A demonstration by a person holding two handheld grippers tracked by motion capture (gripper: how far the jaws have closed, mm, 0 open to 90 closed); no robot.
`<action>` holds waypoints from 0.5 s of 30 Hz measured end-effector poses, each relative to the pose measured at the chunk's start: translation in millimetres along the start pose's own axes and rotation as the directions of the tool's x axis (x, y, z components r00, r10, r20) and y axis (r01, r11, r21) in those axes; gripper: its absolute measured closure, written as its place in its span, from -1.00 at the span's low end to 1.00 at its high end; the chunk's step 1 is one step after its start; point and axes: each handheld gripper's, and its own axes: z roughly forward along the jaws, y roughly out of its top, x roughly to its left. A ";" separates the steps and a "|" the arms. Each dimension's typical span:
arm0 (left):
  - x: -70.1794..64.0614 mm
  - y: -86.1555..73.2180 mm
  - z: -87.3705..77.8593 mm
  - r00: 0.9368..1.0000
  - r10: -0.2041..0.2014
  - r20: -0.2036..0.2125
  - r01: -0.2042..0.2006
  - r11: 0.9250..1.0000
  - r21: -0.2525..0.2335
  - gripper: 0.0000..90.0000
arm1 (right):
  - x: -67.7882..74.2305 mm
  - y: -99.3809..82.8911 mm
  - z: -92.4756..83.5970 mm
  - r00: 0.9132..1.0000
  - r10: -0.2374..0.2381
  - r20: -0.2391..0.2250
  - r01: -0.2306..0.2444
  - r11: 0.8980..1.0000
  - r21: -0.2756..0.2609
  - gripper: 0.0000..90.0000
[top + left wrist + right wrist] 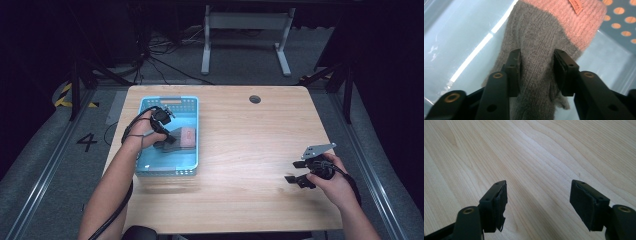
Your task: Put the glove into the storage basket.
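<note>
Reaching into a pale blue plastic basket [145,167] at the left of the table, the left gripper [169,140] straddles a knitted mitten [544,45], its two black jaws set on either side of the grey wool. In the left gripper view the pads [514,72] stand at the fabric's flanks, and whether they press on it or merely brush it cannot be told. The mitten is soft and fuzzy, ribbed in fine vertical rows, grey over the hand and salmon pink at the broad cuff, where a small orange tag [575,6] is stitched on. It lies flat on the basket's smooth, glossy floor, which throws back a bright streak of light; the basket's wall (perforated with round holes through which the wood shows) rises at the far right of that view. From the high view, the basket is a rounded rectangle with latticed sides, and the mitten rests toward its right half.

Near the right edge of the table, the right gripper [295,171] hovers above bare wood with its jaws spread wide and nothing between them. Its rubbery black pads [500,205] look worn, one ragged at its lower edge. The table top [250,145] is light wood with long flowing grain and rounded corners, a dark round grommet [255,99] set near its far edge.
</note>
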 end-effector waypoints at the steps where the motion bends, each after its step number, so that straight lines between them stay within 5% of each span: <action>1: 0.4 -0.3 0.9 1.000 -0.004 -0.001 0.004 1.000 0.003 0.28 | 0.0 0.2 -0.1 1.000 -0.002 0.001 0.002 1.000 -0.001 -0.31; 10: -4.2 0.7 -2.9 1.000 -0.003 -0.021 0.001 0.995 -0.099 -0.06 | 0.3 2.8 -1.2 1.000 -0.009 0.002 0.009 1.000 -0.011 -0.34; 15: -12.9 -1.3 -18.7 0.999 -0.029 -0.029 0.023 0.985 -0.174 -0.15 | -2.4 6.6 0.0 1.000 -0.014 0.000 0.014 1.000 -0.016 -0.36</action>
